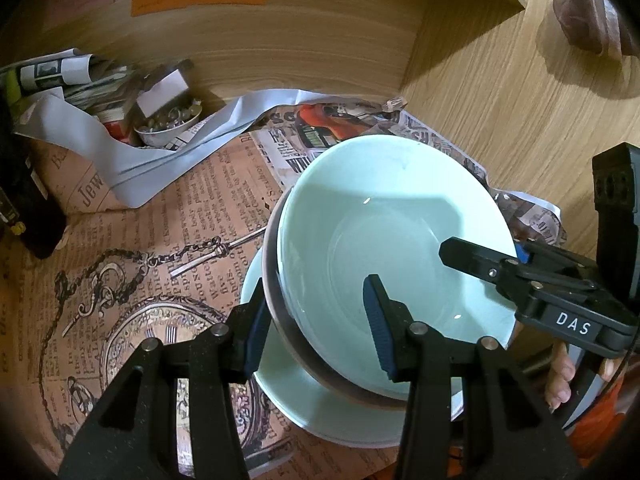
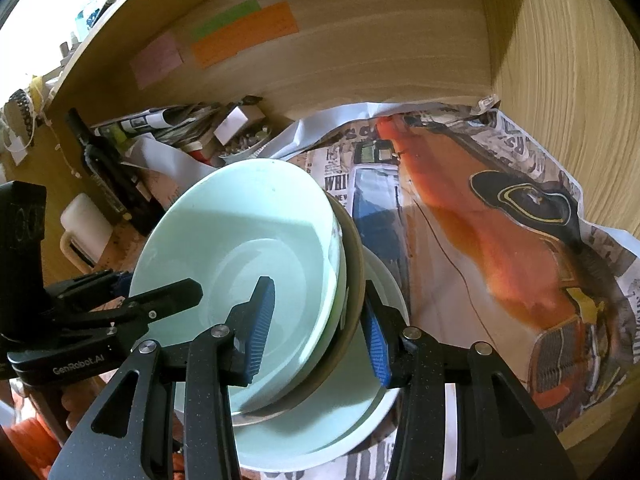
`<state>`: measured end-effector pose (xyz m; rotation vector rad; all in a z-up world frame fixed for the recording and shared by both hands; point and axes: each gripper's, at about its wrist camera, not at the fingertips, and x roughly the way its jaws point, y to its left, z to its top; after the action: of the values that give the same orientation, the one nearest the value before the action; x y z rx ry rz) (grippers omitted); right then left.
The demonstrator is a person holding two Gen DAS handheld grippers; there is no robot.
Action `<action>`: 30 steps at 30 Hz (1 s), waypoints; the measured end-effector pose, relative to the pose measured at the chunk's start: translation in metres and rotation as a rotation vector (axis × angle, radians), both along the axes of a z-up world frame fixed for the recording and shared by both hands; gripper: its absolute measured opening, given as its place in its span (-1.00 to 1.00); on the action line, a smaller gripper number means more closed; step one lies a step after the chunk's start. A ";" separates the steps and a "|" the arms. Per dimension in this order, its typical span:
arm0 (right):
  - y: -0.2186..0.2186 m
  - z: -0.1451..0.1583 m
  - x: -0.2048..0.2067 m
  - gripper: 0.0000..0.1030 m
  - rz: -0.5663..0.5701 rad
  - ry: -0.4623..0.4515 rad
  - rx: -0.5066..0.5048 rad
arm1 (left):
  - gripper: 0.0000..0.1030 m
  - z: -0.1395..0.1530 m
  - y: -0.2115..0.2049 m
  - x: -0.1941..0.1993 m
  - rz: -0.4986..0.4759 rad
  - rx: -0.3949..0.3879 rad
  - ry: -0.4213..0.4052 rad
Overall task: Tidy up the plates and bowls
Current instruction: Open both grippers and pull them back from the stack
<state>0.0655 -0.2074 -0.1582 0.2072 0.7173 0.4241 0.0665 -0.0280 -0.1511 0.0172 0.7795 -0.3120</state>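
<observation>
A pale green bowl [image 1: 392, 232] [image 2: 240, 240] sits nested in a brown bowl [image 1: 280, 320] [image 2: 354, 280]. Both hang tilted just over a pale green plate [image 1: 304, 408] [image 2: 352, 412]; I cannot tell whether they touch it. My left gripper [image 1: 318, 330] is shut on the stack's near-left rim, one pad inside the green bowl and one outside the brown one. My right gripper [image 2: 318, 330] is shut on the opposite rim in the same way. Each gripper shows in the other's view, the right gripper [image 1: 492, 260] at the right and the left gripper [image 2: 172, 296] at the left.
Printed paper [image 1: 160, 240] [image 2: 500, 240] lines a wooden shelf. At the back left stand a small bowl of trinkets [image 1: 168, 128], rolled newspapers [image 1: 60, 72], a dark bottle [image 2: 108, 168] and a white mug [image 2: 84, 220]. Sticky notes [image 2: 244, 34] hang on the back wall. The side wall [image 2: 560, 80] rises at right.
</observation>
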 end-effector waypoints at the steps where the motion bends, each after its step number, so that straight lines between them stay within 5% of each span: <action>1: 0.000 -0.001 0.002 -0.24 0.000 0.003 0.000 | -0.11 0.000 0.000 0.001 0.000 0.000 0.000; 13: -0.001 -0.004 0.004 -0.04 0.018 -0.017 -0.006 | -0.11 -0.002 0.001 0.006 -0.002 -0.007 -0.022; 16: -0.006 0.001 0.000 0.23 -0.014 -0.055 -0.005 | -0.10 0.004 0.000 -0.003 0.033 0.048 -0.106; 23: -0.017 0.024 -0.017 0.25 -0.037 -0.139 0.028 | 0.10 0.031 0.008 -0.025 0.089 0.059 -0.243; 28: -0.018 0.058 -0.048 0.29 -0.026 -0.291 0.026 | 0.25 0.057 0.011 -0.048 0.119 0.030 -0.358; 30: -0.018 0.069 -0.061 0.46 -0.027 -0.355 0.024 | 0.32 0.068 0.012 -0.061 0.129 0.025 -0.424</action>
<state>0.0050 -0.2249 -0.0897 0.1586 0.3609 0.4298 0.0055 -0.0164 -0.0829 0.0544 0.3616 -0.1667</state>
